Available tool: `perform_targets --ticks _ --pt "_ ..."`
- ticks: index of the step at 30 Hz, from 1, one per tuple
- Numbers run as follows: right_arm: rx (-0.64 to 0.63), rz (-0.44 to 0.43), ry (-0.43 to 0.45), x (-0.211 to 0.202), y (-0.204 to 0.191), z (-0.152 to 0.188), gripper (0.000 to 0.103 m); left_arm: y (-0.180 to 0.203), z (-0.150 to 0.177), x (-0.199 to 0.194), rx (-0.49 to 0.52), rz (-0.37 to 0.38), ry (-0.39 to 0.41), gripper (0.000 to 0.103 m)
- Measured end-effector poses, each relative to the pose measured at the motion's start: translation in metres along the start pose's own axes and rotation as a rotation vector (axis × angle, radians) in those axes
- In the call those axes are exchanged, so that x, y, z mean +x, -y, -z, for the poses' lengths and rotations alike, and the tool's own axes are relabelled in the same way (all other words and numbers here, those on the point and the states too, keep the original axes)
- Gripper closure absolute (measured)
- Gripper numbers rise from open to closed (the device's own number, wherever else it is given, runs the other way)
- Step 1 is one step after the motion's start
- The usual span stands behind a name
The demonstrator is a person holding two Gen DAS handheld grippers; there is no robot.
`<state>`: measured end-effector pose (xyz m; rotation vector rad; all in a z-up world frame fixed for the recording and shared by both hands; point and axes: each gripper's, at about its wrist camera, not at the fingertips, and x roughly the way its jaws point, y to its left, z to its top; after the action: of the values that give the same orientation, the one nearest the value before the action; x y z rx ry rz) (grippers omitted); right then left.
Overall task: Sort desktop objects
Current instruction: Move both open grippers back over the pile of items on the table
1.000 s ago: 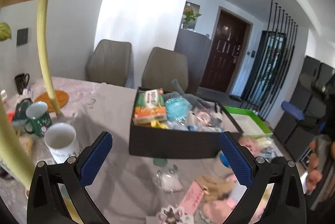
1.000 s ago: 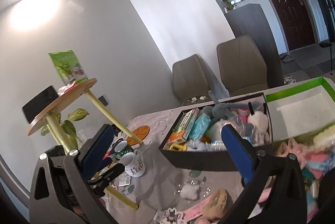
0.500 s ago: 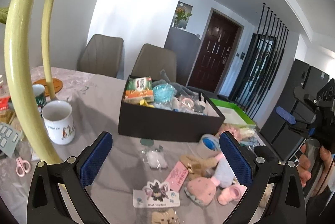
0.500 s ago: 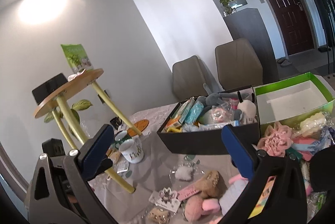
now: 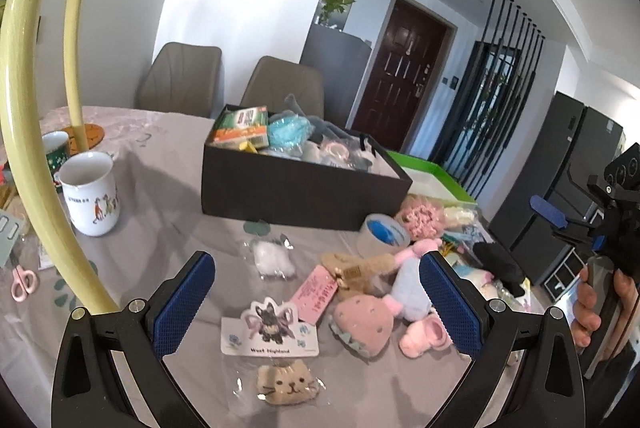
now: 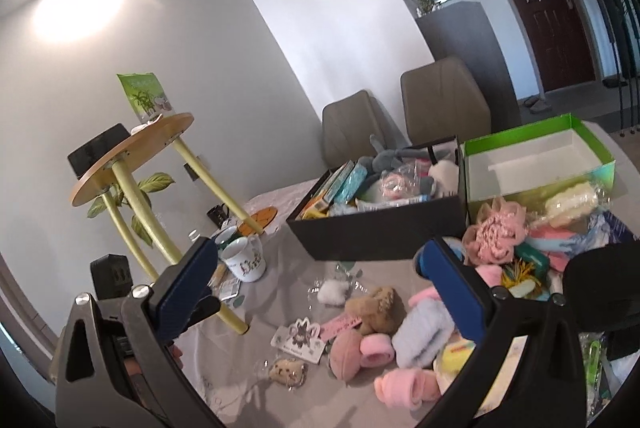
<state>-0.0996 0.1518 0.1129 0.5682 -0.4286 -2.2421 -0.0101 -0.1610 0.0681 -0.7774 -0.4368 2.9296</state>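
Left wrist view: left gripper (image 5: pixel 316 302) hangs over the table (image 5: pixel 168 195), jaws spread wide, nothing between them. Below the gap sits the loose pile: dog sticker card (image 5: pixel 271 328), cat charm (image 5: pixel 286 384) at 6 o'clock, pink strawberry plush (image 5: pixel 362 324) and pink tag (image 5: pixel 316 292) just beside it, tape roll (image 5: pixel 382 234) at 1 o'clock. Black box (image 5: pixel 300 187) at 12, already full of stuff, prob the sort bin; green box (image 6: pixel 532 167) beside it is nearly bare inside, likely the 2nd category. Wide jaws suit a pick of soft plush, my guess.

Right wrist view: right gripper (image 6: pixel 320 298) also spread, empty, held above the same pile w/ blue plush (image 6: pixel 424 336) and pink socks (image 6: pixel 400 386) toward 5 o'clock. White mug (image 6: pixel 246 260) at 9 o'clock, near the yellow stand leg (image 6: pixel 160 244).

Vs 1 s ago: both cams have tipped down and pulled back; the pile was mostly cut off at the bottom edge, now it's fully in view. Boxes sit farther up-frame. Jaw spread unchanged on both.
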Motion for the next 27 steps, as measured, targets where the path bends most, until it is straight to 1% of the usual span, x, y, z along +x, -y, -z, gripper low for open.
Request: perform_targets --ticks 4,14,17,22,24,27 --pt "0.005 -0.014 -0.025 -0.003 0.007 0.007 0.000 0.006 0.007 0.005 0.008 0.000 -0.021 0.001" --pt "0.016 -0.010 -0.068 -0.002 0.024 0.021 0.002 0.017 0.021 0.022 0.025 -0.022 -0.074 0.001" --pt "0.014 -0.009 -0.078 0.000 0.028 0.023 0.006 0.020 0.023 0.027 0.031 -0.029 -0.087 0.001" --pt "0.018 -0.021 -0.101 0.007 0.033 0.026 0.020 0.024 0.025 0.035 0.046 -0.043 -0.106 0.001" --pt "0.020 -0.024 -0.112 0.011 0.036 0.028 0.023 0.025 0.025 0.039 0.051 -0.039 -0.113 0.002" --pt "0.024 -0.026 -0.126 0.016 0.038 0.030 0.023 0.026 0.026 0.045 0.051 -0.033 -0.123 0.005"
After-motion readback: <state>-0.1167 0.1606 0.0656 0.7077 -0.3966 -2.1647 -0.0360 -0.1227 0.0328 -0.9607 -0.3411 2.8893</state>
